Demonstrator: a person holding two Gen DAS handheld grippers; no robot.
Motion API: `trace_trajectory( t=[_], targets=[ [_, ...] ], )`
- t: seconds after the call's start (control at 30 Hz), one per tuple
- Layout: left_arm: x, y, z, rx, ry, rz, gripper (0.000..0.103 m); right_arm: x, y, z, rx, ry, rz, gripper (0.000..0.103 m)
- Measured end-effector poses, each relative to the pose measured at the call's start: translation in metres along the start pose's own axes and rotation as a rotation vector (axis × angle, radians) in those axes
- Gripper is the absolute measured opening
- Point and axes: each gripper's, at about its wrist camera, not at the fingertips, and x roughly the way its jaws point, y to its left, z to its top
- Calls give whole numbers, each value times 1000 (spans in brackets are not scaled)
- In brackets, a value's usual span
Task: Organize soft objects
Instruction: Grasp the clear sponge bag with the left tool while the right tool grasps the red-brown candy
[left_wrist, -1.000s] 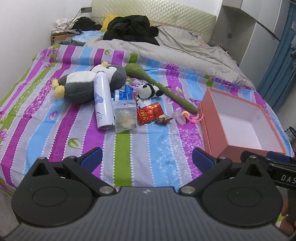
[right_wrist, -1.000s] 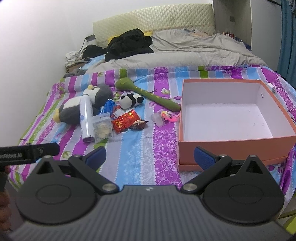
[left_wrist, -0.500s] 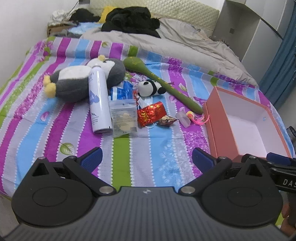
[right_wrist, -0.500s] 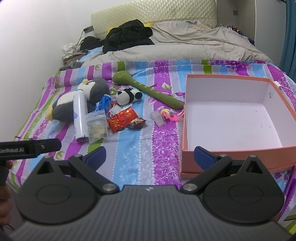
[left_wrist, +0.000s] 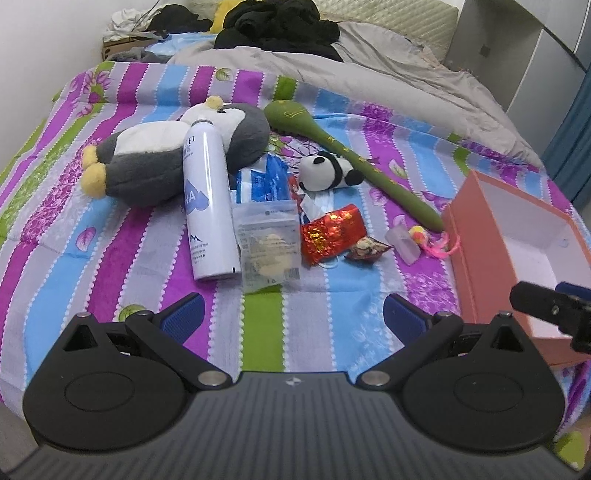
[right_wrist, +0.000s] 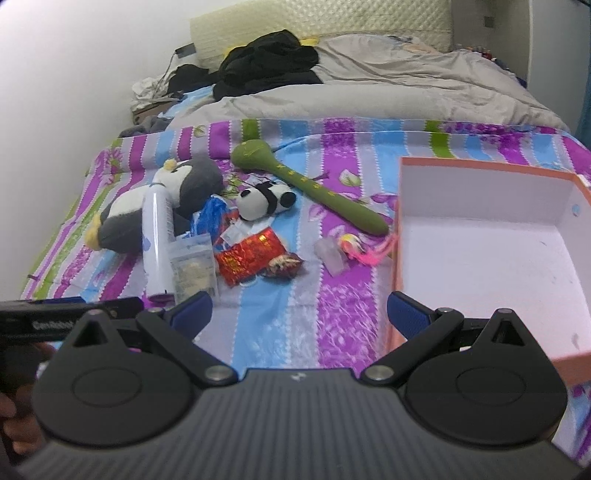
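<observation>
Where the striped bedspread (left_wrist: 280, 332) runs toward the right of the frame, the orange box (right_wrist: 487, 258) sits open with bare white walls and floor; nothing lies in it. The soft things lie left of it in a loose cluster at the middle of the frame: a grey and white penguin plush (left_wrist: 166, 158), a small panda plush (left_wrist: 328, 171) just right of it, and a long green plush club (left_wrist: 354, 158) slanting down behind the panda to end near the box's near corner. A white spray can (left_wrist: 208, 203) leans across the penguin's belly, with a clear packet (left_wrist: 267, 243), a red foil packet (left_wrist: 332, 234), a blue wrapper (left_wrist: 267, 179) and a small wrapped sweet (left_wrist: 367, 249) close by.

The right wrist view shows the whole floor of the box and its far wall; the left wrist view catches only its left wall and a slice of the inside. The left view shows the print on the can, which is blurred in the other.

The left tool (left_wrist: 293, 314) hangs low at the lower middle of its frame, blue pads spread wide and gripping nothing, pointed at the cluster. The right tool (right_wrist: 299, 308) is likewise spread wide and empty, above the bedspread just left of the box. A hand (right_wrist: 16, 424) shows at the lower left of the right view.
</observation>
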Motion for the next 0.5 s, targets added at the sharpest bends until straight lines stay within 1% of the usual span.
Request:
trace_trajectory(
  t=[0.1, 0.27, 0.33, 0.37, 0.4, 0.43, 0.47, 0.5],
  targets=[
    [16, 1, 5, 7, 0, 13, 103, 19, 0, 8, -2, 12, 20, 103],
    [47, 3, 9, 16, -5, 9, 103, 49, -3, 18, 16, 30, 48, 103],
    [62, 2, 10, 34, -7, 21, 99, 61, -2, 20, 11, 36, 64, 103],
    [69, 1, 11, 41, -5, 25, 98, 68, -3, 21, 11, 43, 72, 101],
    [77, 2, 12, 44, -3, 26, 96, 76, -3, 22, 13, 54, 81, 96],
    [85, 3, 13, 43, 0, 27, 96, 83, -4, 23, 13, 65, 91, 93],
    [92, 3, 13, 40, 3, 31, 95, 90, -3, 24, 11, 72, 102, 87],
    [99, 4, 14, 36, 6, 32, 93, 97, -3, 24, 7, 83, 111, 78]
  ],
)
